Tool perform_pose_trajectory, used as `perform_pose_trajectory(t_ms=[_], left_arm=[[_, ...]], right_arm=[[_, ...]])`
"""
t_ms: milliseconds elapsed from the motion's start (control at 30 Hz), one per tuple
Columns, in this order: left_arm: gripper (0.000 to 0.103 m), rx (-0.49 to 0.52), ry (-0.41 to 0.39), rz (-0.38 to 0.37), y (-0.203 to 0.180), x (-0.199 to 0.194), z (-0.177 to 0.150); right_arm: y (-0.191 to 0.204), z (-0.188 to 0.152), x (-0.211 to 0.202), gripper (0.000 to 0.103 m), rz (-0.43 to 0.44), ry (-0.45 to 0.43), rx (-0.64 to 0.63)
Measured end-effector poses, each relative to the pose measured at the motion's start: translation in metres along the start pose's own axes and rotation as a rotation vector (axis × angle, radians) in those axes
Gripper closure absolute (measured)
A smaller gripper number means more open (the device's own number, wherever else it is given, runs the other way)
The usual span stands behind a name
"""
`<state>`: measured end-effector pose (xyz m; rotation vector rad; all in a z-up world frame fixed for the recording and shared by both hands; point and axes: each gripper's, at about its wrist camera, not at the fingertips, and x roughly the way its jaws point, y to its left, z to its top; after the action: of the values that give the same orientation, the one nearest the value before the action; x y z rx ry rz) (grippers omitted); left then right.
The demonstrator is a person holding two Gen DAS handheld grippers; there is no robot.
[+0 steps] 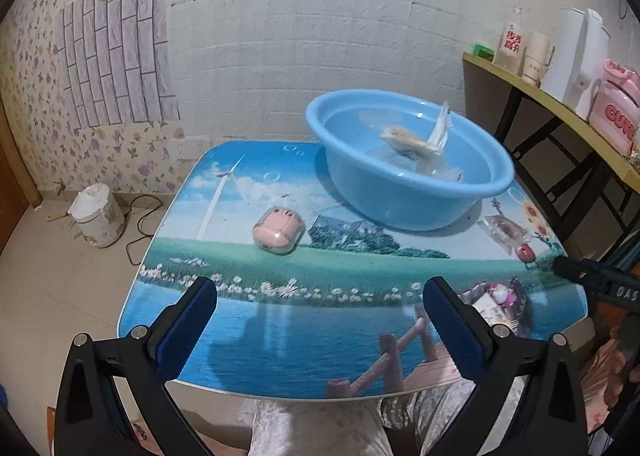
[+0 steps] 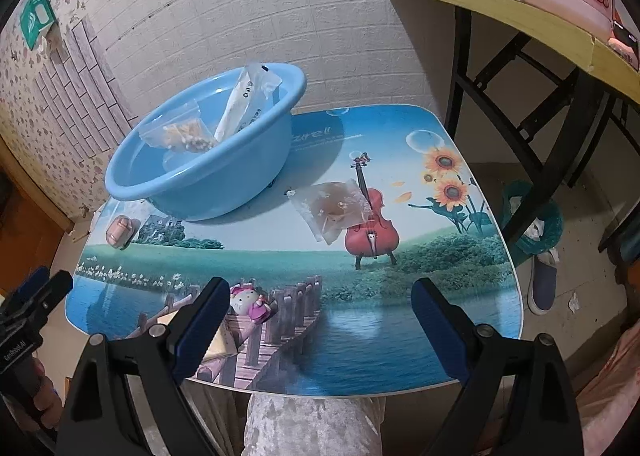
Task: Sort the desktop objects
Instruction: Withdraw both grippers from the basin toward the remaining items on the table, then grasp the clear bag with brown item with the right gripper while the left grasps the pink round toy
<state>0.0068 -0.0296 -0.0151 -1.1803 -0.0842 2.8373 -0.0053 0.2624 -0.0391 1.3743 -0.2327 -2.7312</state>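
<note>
inspector: the blue basin sits at the far side of the printed table and serves as the collection point. it already holds a clear bag of beads and a long white packet leaning on its wall.

assistant: and what remains outside?

inspector: three items. a clear bag lies flat just beside the basin, a pink case sits near the table's middle, well apart from the basin, and a small cartoon-figure item lies at the near edge, partly hidden by a finger.

assistant: gripper condition?

inspector: the left gripper has its jaws wide apart, nothing between them, angled down over the near edge. the right gripper is likewise spread wide and empty.

assistant: why empty?

inspector: in my judgement both are between picks; each faces the loose item on its own side, so sorting is partly done.
</note>
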Motion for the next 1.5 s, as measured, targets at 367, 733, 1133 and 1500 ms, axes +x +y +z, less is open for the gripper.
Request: perform_pose_trajectory(t_ms=[367, 733, 1133, 1500], left_arm=[[0.000, -0.015, 0.024, 0.017, 0.009, 0.016, 0.000], [0.000, -0.005, 0.037, 0.024, 0.012, 0.036, 0.005], [0.000, -0.003, 0.054, 0.049, 0.025, 0.071, 0.018], [0.000, -0.007, 0.077, 0.046, 0.038, 0.104, 0.026]], right_arm=[[-0.003, 0.002, 0.011, 0.010, -0.008, 0.011, 0.003], [-0.006, 0.012, 0.028, 0.010, -0.027, 0.021, -0.007], [-0.011, 0.030, 0.064, 0.010, -0.050, 0.036, -0.051], [-0.009, 0.042, 0.093, 0.010, -0.056, 0.038, -0.120]])
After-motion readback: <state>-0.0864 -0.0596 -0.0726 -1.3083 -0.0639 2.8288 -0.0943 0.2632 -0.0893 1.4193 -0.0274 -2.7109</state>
